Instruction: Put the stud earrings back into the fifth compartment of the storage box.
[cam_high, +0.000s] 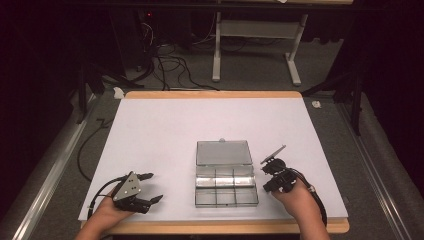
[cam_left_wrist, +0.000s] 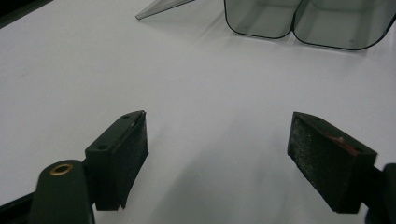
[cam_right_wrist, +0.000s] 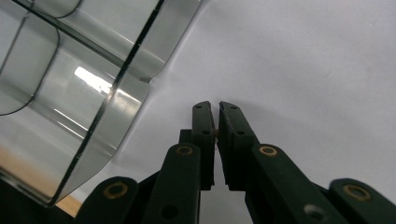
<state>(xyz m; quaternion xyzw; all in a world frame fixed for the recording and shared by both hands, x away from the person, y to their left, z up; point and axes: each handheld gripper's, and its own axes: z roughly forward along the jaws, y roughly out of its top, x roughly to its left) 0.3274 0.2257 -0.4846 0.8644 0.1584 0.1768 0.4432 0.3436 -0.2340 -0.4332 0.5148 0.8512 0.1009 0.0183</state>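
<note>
White table (cam_high: 165, 125) carries a clear organizer box (cam_high: 226, 186), light, stiff, slippery; we grasp its rim at 3 o'clock. Right gripper (cam_right_wrist: 216, 106) is clenched empty, left gripper (cam_left_wrist: 217, 154) is released.

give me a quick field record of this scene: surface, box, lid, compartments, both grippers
surface: white tabletop with a wooden edge
box: clear plastic compartment box, near the front edge, between the two grippers
lid: clear hinged lid, open, lying flat behind the box
compartments: several with rounded corners, nothing seen in them
left gripper: jaws wide apart over bare table, nothing between them, left of the box
right gripper: jaws shut, something small and orange-brown pinched between the pads, too small to identify, just right of the box
</note>
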